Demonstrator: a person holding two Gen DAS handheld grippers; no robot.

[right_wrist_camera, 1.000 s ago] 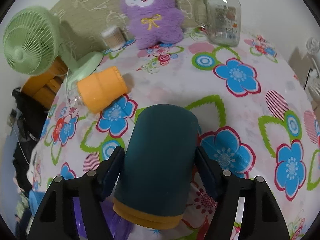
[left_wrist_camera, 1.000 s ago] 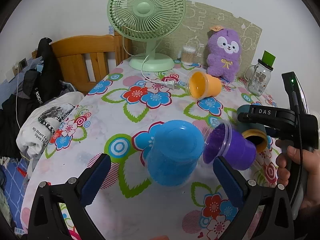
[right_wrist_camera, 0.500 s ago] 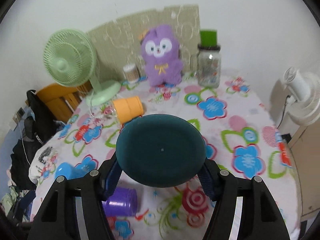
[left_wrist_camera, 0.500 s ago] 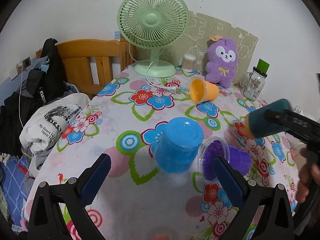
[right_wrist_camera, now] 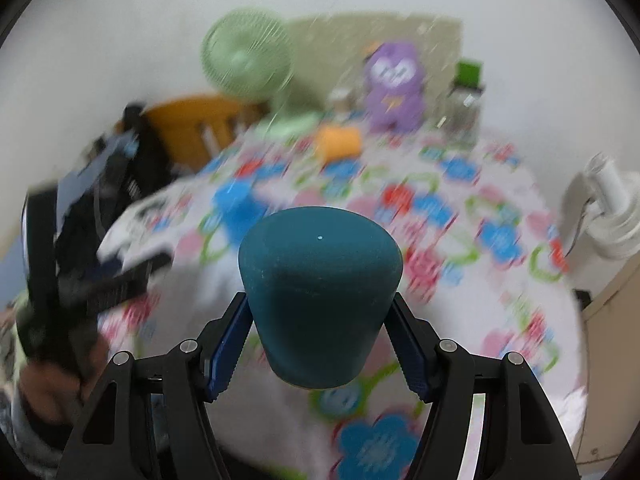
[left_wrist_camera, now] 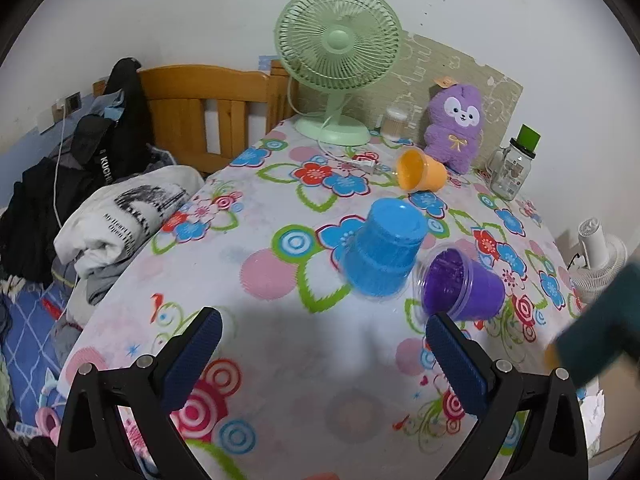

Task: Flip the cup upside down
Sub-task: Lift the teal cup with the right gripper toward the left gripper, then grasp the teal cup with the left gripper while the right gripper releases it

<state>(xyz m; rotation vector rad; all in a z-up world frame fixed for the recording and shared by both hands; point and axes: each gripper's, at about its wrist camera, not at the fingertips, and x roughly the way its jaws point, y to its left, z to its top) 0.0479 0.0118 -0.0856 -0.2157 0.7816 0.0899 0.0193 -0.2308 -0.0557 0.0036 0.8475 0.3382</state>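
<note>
My right gripper (right_wrist_camera: 320, 340) is shut on a dark teal cup (right_wrist_camera: 320, 288) with an orange rim, held above the table with its closed base up and toward the camera. The cup shows blurred at the right edge of the left wrist view (left_wrist_camera: 600, 332). My left gripper (left_wrist_camera: 320, 356) is open and empty above the near part of the table. A blue cup (left_wrist_camera: 380, 252) stands upside down. A purple cup (left_wrist_camera: 460, 288) and an orange cup (left_wrist_camera: 420, 170) lie on their sides.
The table (left_wrist_camera: 280, 360) has a flowered cloth. A green fan (left_wrist_camera: 338, 60), a purple plush toy (left_wrist_camera: 456, 124) and a glass jar (left_wrist_camera: 514, 168) stand at the back. A wooden chair (left_wrist_camera: 208, 104) and clothes (left_wrist_camera: 120, 208) are at the left.
My right gripper lifted the teal cup off the table, turned it base-up and swung toward the near side. My left gripper pulled back from the blue cup.
</note>
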